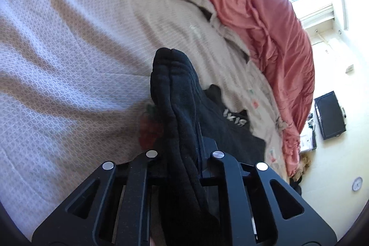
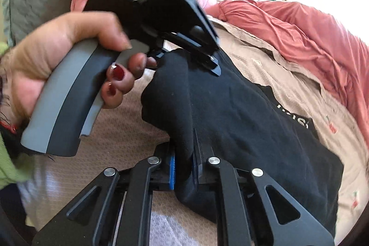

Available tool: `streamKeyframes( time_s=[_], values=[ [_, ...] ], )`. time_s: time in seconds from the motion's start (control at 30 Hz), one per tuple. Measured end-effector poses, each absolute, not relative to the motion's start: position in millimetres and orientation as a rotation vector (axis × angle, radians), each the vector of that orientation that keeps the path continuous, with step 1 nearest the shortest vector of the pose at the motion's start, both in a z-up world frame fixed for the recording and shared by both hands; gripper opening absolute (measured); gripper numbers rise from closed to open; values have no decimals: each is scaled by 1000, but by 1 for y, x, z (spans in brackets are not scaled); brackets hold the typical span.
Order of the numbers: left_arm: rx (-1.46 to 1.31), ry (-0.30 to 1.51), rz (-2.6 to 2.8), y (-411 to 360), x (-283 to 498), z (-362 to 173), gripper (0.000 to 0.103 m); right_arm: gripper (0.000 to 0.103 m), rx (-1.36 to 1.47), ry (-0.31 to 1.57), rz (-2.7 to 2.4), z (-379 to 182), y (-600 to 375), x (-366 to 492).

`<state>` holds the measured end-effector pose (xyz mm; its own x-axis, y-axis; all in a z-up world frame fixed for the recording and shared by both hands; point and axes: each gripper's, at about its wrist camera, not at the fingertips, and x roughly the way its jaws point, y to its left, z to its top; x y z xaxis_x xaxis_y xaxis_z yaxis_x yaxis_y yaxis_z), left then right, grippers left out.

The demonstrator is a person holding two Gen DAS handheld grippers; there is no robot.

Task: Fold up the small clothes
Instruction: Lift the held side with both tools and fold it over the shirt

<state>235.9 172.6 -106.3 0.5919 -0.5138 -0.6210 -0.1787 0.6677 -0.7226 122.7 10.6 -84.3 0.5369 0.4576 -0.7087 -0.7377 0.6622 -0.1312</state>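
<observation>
Landmark: black garment (image 2: pixel 242 112), spread on the beige bedspread (image 1: pixel 69 43).

Leftmost in the right wrist view, a hand (image 2: pixel 57 50) is seen wrapped round the grey handle of the left gripper (image 2: pixel 196 57), which is set at the garment's far edge. Its jaws are closed on a bunched fold of the cloth; this is confirmed in the left wrist view, where black fabric (image 1: pixel 177 107) is pinched and stands up between the fingers.

Nearer the camera, the right gripper (image 2: pixel 184 167) is clamped on the garment's near edge, cloth squeezed against the blue pads (image 2: pixel 171 170).

Right of both grips, the rest of the garment is laid flat on the bedspread, white lettering (image 2: pixel 295 117) facing up. The red blanket (image 2: pixel 299 34) is heaped beyond it, apart.

Key relation: the held edge is stretched between the two grippers, and the garment's body extends rightward from that line. Judged: the edge is likely to be carried right, over the flat part. Both hands are equally close to it.
</observation>
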Motion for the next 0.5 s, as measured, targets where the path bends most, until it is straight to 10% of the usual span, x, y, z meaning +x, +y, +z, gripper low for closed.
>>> streamKeyframes(
  time_s=[0.5],
  values=[
    [-741,913,-271,90,238,-28,6,8,-221,639,683,-39,-86,115]
  ],
)
